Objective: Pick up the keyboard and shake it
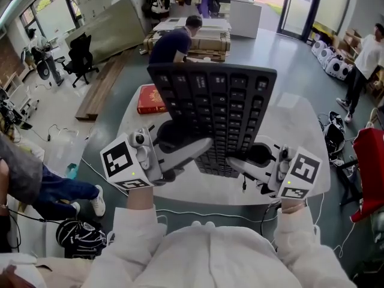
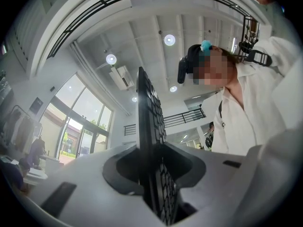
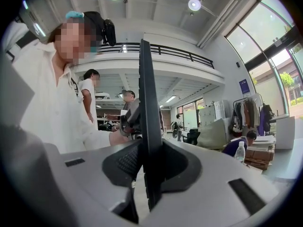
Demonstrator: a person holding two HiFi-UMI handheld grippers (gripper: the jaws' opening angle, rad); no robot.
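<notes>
The keyboard [image 1: 213,116] hides the right edge of the red book [image 1: 149,99] and much of the white table [image 1: 297,122]. Its key legends are too small to read. Its lower edge disappears between the jaws of the left gripper [image 1: 201,146] and the right gripper [image 1: 234,162].

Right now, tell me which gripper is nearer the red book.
Left. The left gripper holds the keyboard on the side toward the red book; the right gripper holds it on the other side.

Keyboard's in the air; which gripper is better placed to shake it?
Left, marginally: the left gripper clamps the keyboard higher up its side, the right gripper near its bottom corner.
</notes>
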